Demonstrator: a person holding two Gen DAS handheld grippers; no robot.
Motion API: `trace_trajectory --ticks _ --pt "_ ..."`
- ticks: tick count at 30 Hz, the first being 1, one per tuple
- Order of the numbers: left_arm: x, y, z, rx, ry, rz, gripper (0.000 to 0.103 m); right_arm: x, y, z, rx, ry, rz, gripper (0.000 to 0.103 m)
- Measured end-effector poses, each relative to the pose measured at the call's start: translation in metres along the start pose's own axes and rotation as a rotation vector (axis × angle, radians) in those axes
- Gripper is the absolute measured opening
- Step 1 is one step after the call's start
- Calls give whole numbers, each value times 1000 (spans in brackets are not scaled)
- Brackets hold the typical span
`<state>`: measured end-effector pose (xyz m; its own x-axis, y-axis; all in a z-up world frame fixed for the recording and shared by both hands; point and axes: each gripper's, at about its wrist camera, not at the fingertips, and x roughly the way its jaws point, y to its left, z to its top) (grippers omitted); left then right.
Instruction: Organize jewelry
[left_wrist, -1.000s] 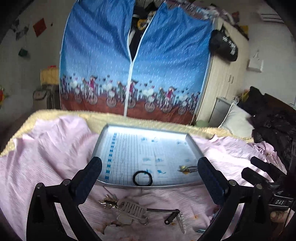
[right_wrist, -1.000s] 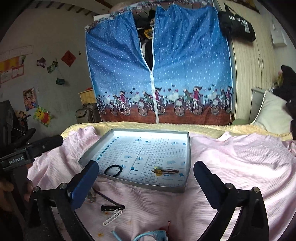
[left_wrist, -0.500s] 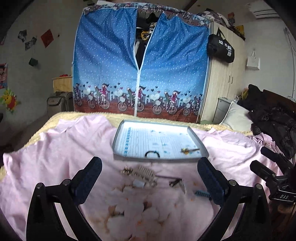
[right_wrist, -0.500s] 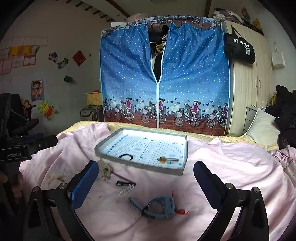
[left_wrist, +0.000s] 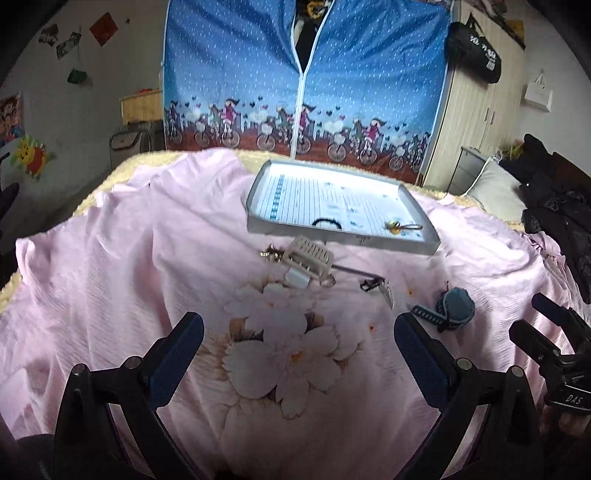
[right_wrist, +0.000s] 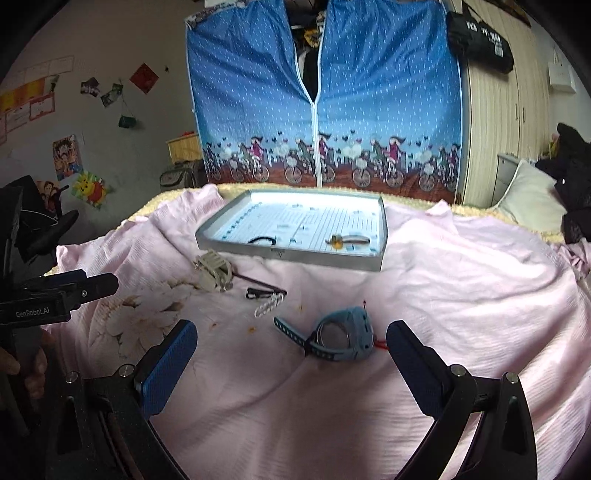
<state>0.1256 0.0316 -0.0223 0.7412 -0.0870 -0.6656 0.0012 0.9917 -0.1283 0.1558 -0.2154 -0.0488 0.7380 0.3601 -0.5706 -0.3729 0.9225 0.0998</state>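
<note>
Both claws, left gripper (left_wrist: 298, 345) and right gripper (right_wrist: 291, 349), have drawn back from the tray (right_wrist: 288, 254), spread and empty; two pieces lie inside; the watch (right_wrist: 341, 338) and hair clip (left_wrist: 308, 256) wait on the sheet (right_wrist: 461, 295); likely next pick.

Your left gripper (left_wrist: 298, 341) hangs with its jaws spread wide and nothing between them. Your right gripper (right_wrist: 291, 345) is just as wide, also empty. The two sit level, side by side.

right tongs (right_wrist: 291, 347) spread wide, empty | blue watch (right_wrist: 341, 338) between tips | tray (right_wrist: 291, 254) beyond
</note>
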Motion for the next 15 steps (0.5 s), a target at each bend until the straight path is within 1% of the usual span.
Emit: trace_trajectory --ticks 1,3,5,8,10,12,15 --pt "4 2 0 -6 22 -2 101 3 -2 0 8 14 2 103" --pt "18 5 4 -13 100 -3 101 8 -6 -1 30 34 18 103" --pt "28 8 11 4 157 -18 101 15 -11 1 44 55 35 103" --pt "39 10 23 70 192 15 101 31 -15 7 40 98 29 103" --pt "48 11 29 93 216 2 101 42 -18 12 54 121 46 103" --pt "60 9 35 143 235 29 101 56 -20 16 63 153 69 103" --pt "83 7 43 217 253 57 101 79 -21 21 49 197 78 103"
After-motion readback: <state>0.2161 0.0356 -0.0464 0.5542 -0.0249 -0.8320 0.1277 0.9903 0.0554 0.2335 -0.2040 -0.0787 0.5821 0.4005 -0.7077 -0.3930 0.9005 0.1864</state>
